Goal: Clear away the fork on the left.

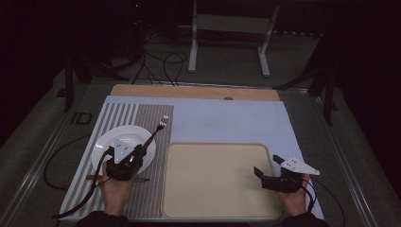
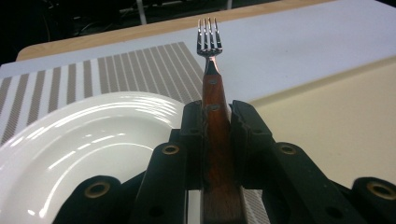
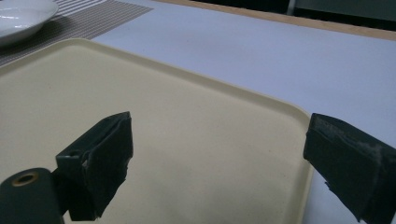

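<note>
Wooden-handled steel fork (image 2: 212, 93) pinched in the left gripper (image 2: 215, 122), tines pointing away.
White round plate (image 2: 88, 140) lies beside its jaws; right gripper (image 3: 219, 158) hangs spread over the cream rectangular tray (image 3: 196, 135).

- The room is very dark, and the far side looks almost black
- The floor (image 1: 222, 61) is grey and looks dull
- A white metal stand (image 1: 231, 28) with two legs sits on the floor, well behind the table
- Black cables (image 1: 158, 64) curl on the floor to the left of the stand
- The table (image 1: 194, 91) has a brown wood edge at the far side
- A pale sheet (image 1: 227, 120) covers most of the table top
- The light is dim and falls mostly on the table
</note>
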